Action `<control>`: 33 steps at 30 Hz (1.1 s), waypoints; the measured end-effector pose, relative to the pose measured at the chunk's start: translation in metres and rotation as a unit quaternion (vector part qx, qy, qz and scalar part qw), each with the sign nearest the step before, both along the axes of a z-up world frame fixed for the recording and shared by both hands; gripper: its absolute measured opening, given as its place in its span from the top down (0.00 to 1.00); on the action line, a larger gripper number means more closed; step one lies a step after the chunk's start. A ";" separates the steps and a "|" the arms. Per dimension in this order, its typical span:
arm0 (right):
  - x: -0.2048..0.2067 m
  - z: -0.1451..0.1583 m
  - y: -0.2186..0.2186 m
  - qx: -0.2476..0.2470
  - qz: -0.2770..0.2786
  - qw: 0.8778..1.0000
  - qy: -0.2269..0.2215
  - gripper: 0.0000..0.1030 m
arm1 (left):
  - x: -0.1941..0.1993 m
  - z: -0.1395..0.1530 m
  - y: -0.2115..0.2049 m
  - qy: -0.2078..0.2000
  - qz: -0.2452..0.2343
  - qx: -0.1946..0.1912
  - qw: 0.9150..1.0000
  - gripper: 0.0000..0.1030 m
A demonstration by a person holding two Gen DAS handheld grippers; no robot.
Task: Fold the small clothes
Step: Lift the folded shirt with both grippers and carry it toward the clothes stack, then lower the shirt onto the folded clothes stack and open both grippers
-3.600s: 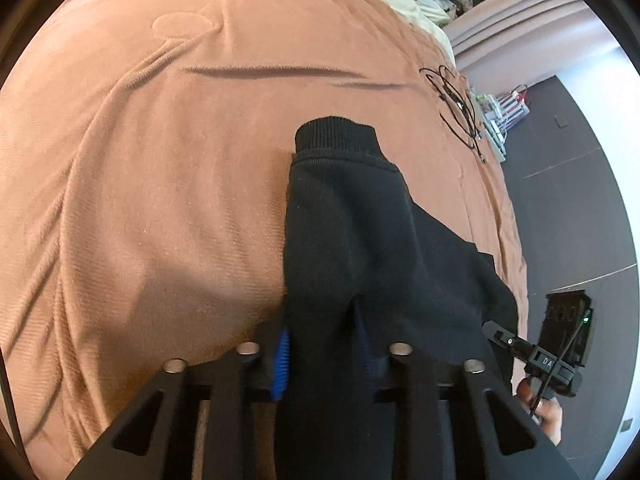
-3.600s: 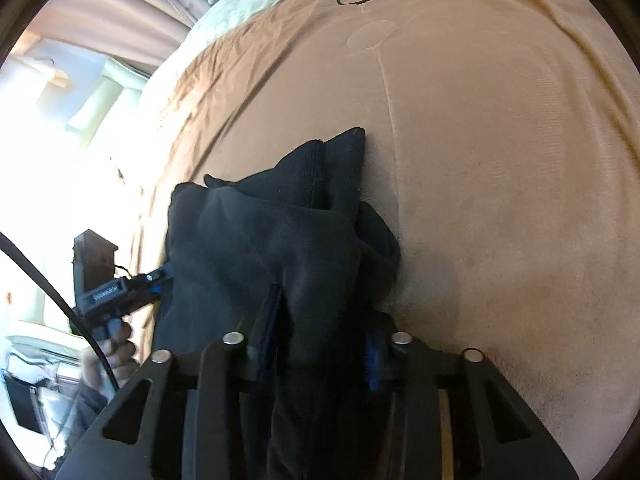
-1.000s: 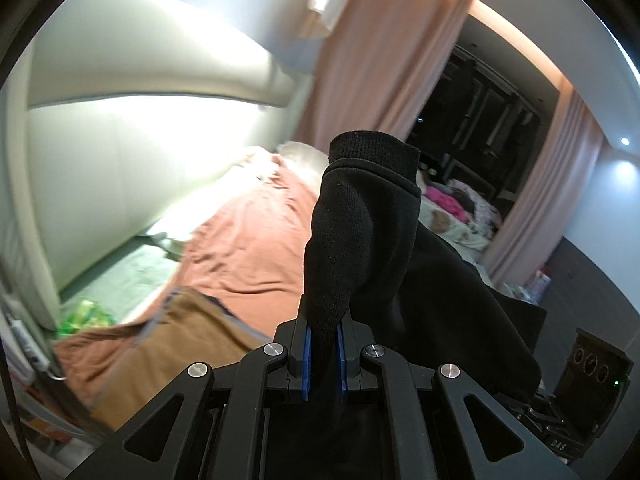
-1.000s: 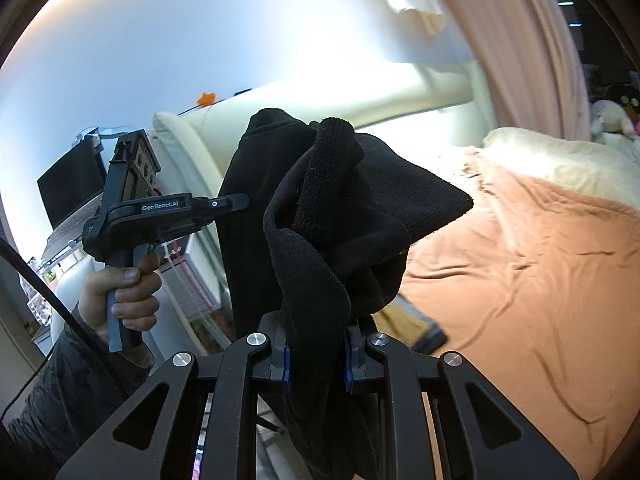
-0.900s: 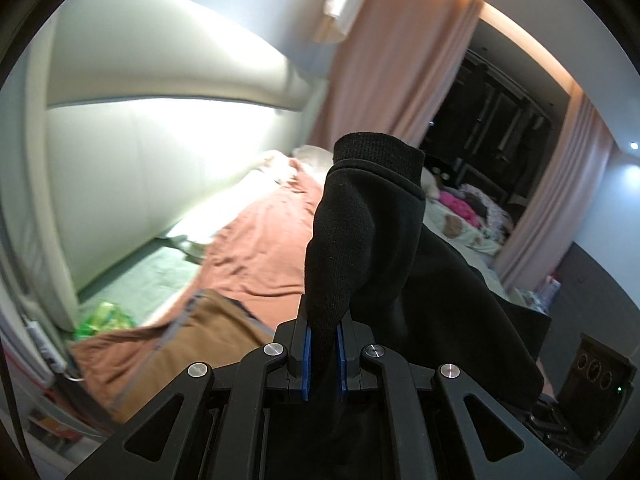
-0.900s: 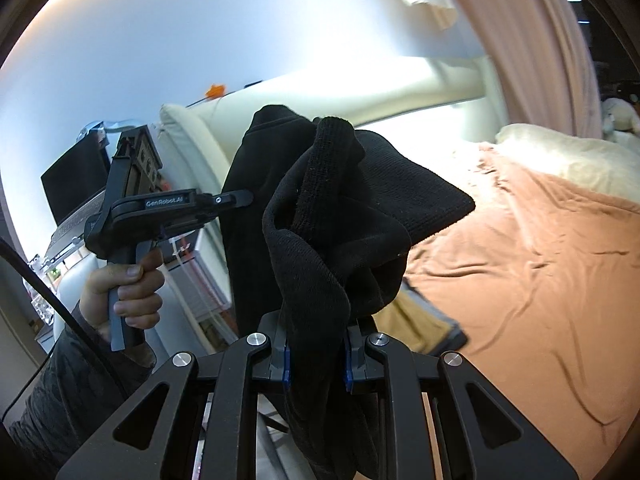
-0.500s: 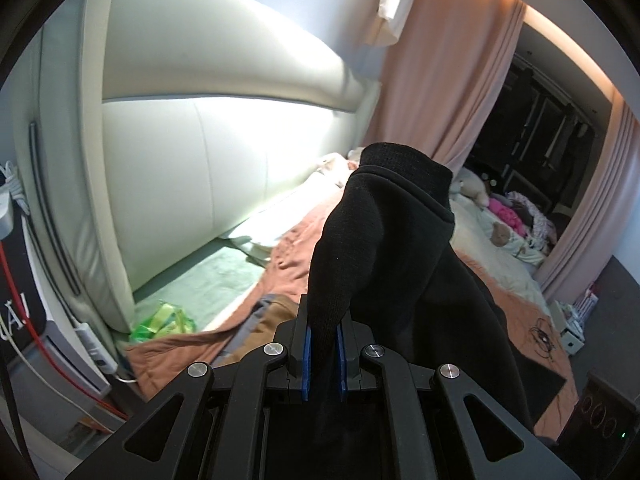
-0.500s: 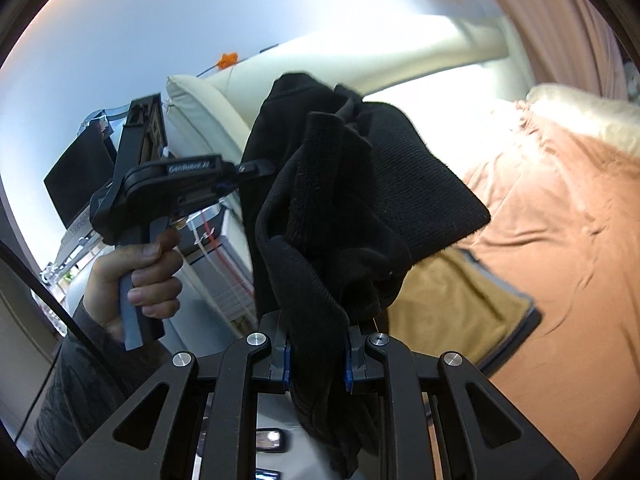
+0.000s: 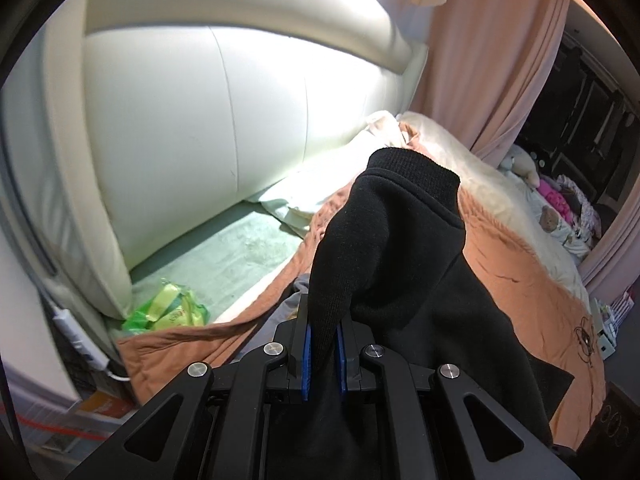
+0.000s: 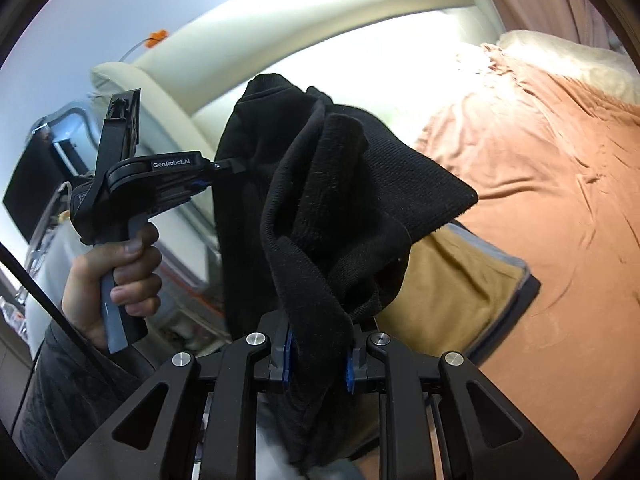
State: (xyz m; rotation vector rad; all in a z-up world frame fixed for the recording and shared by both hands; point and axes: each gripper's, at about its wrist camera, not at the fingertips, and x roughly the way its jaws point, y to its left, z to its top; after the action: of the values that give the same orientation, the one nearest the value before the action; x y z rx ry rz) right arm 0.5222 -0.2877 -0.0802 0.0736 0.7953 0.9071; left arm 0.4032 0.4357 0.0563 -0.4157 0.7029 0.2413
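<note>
Black garment held in the air above the bed, near its headboard end, between 2 claws. Left claw clamped nearly shut on a thin fold. Right claw gripping a thicker bunch, blue pads pressed against the cloth.

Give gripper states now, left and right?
Left gripper: shut on the black knit garment.
Right gripper: shut on a thicker bunch of the same garment.

We see left gripper clamped on black garment, held above orange blanket; headboard far left.
</note>
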 end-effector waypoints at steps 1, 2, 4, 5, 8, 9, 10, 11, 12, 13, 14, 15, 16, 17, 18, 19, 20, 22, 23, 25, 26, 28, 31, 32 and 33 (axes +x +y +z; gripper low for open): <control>0.011 -0.002 -0.009 0.001 -0.003 1.000 0.004 0.85 | 0.008 -0.004 0.001 0.004 -0.002 -0.001 1.000 0.91; 0.021 -0.004 -0.018 0.000 -0.006 1.000 0.006 0.84 | 0.015 -0.008 0.001 0.008 -0.005 -0.001 1.000 0.91; 0.042 -0.007 -0.037 -0.003 -0.017 1.000 0.011 0.83 | 0.030 -0.017 0.002 0.015 -0.009 0.000 1.000 0.91; 0.052 -0.010 -0.045 -0.004 -0.020 1.000 0.015 0.83 | 0.038 -0.023 0.002 0.023 -0.008 0.000 1.000 0.90; 0.085 -0.019 -0.066 -0.045 -0.050 0.997 0.022 0.78 | 0.059 -0.044 0.003 0.069 -0.001 0.024 0.997 0.77; 0.096 -0.023 -0.071 -0.076 -0.069 0.995 0.019 0.72 | 0.062 -0.048 0.003 0.082 0.008 0.041 0.996 0.70; 0.107 -0.026 -0.079 -0.101 -0.087 0.991 0.019 0.67 | 0.061 -0.051 0.004 0.082 0.017 0.049 0.995 0.67; 0.118 -0.028 -0.091 -0.114 -0.102 0.988 0.020 0.60 | 0.060 -0.052 0.006 0.078 0.018 0.046 0.996 0.62; 0.126 -0.027 -0.104 -0.116 -0.113 0.987 0.015 0.52 | 0.057 -0.053 0.008 0.073 0.016 0.039 0.996 0.60; 0.129 -0.025 -0.113 -0.116 -0.119 0.986 0.009 0.48 | 0.055 -0.054 0.009 0.074 0.015 0.038 0.996 0.60; 0.134 -0.021 -0.125 -0.116 -0.127 0.985 0.002 0.45 | 0.052 -0.054 0.010 0.077 0.017 0.041 0.996 0.60; 0.136 -0.020 -0.130 -0.114 -0.128 0.985 0.000 0.45 | 0.050 -0.054 0.009 0.079 0.018 0.043 0.996 0.60; 0.138 -0.017 -0.137 -0.114 -0.125 0.986 -0.002 0.45 | 0.045 -0.054 0.009 0.078 0.016 0.040 0.996 0.60; 0.136 -0.016 -0.137 -0.113 -0.120 0.986 -0.007 0.45 | 0.040 -0.055 0.008 0.077 0.014 0.036 0.996 0.60; 0.135 -0.013 -0.141 -0.111 -0.115 0.987 -0.017 0.45 | 0.034 -0.056 0.006 0.078 0.010 0.033 0.996 0.60; 0.132 -0.010 -0.142 -0.107 -0.103 0.988 -0.028 0.45 | 0.033 -0.057 0.003 0.080 0.006 0.034 0.996 0.60; 0.128 -0.007 -0.145 -0.102 -0.087 0.991 -0.031 0.45 | 0.028 -0.058 -0.001 0.082 0.003 0.040 0.996 0.60; 0.115 -0.009 -0.137 -0.099 -0.061 0.993 -0.031 0.45 | 0.019 -0.062 -0.008 0.085 -0.005 0.045 0.995 0.60; 0.115 -0.007 -0.139 -0.101 -0.052 0.993 -0.036 0.45 | 0.012 -0.065 -0.013 0.086 -0.009 0.043 0.995 0.60; 0.108 -0.013 -0.110 -0.103 -0.028 0.993 -0.044 0.45 | 0.004 -0.071 -0.020 0.087 -0.017 0.040 0.995 0.60; 0.102 -0.019 -0.101 -0.102 -0.017 0.994 -0.045 0.45 | -0.001 -0.074 -0.026 0.090 -0.022 0.040 0.995 0.60; 0.089 -0.029 -0.076 -0.102 0.008 0.994 -0.047 0.46 | -0.012 -0.081 -0.035 0.090 -0.032 0.036 0.995 0.60; 0.074 -0.056 -0.045 -0.115 0.037 0.991 -0.055 0.48 | -0.029 -0.092 -0.050 0.087 -0.040 0.035 0.995 0.60; 0.072 -0.059 -0.041 -0.118 0.046 0.990 -0.055 0.51 | -0.032 -0.096 -0.053 0.089 -0.044 0.035 0.994 0.60; 0.071 -0.065 -0.033 -0.120 0.053 0.990 -0.054 0.54 | -0.038 -0.101 -0.057 0.094 -0.047 0.035 0.994 0.60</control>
State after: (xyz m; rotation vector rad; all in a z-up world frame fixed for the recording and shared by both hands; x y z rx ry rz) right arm 0.5928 -0.3203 -0.1452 -0.2289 0.8079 0.9016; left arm 0.3651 0.3787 -0.0447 -0.2937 0.8931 0.2165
